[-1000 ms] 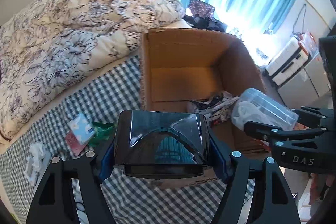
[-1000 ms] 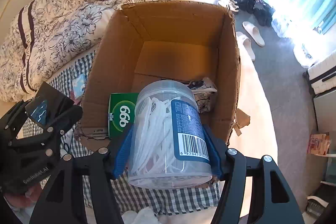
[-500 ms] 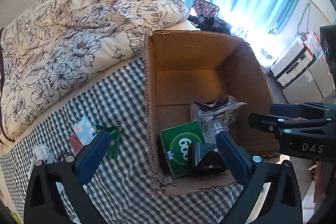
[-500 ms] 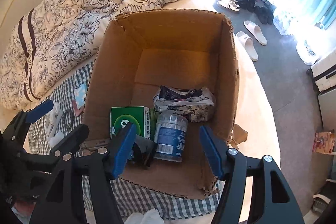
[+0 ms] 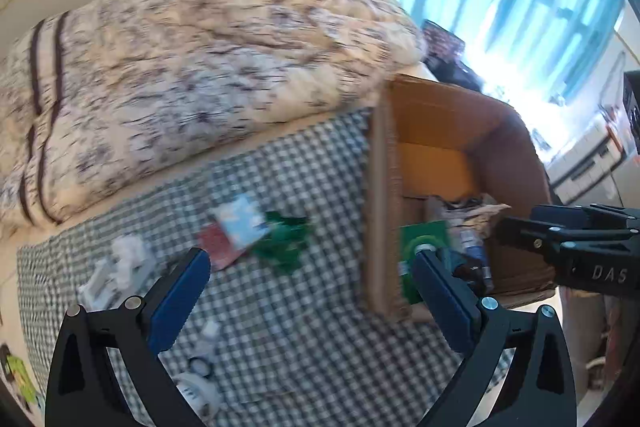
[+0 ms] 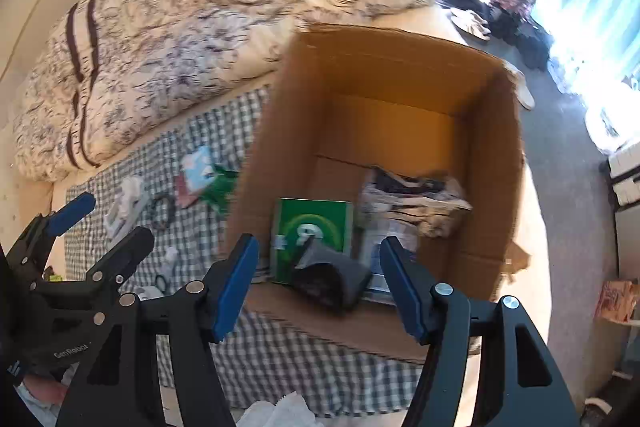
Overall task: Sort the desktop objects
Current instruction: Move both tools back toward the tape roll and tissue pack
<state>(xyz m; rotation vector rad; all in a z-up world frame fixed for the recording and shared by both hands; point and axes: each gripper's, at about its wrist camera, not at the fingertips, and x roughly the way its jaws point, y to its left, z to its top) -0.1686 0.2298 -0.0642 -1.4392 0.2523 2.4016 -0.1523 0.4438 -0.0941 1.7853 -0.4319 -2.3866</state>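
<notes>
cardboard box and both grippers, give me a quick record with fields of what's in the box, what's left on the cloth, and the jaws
container: cardboard box, open top, on checked cloth
in box: green carton, dark pouch, clear tub, crumpled printed bag
left on cloth: blue and red packets, green wrapper, white items, dark ring
left gripper: jaws wide, nothing between them
right gripper: jaws apart, holding nothing, above box's near edge

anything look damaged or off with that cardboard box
Yes: the cardboard box is ragged at its near right corner, where a torn scrap of card juts out. Inside, the items lie jumbled rather than stacked.
</notes>
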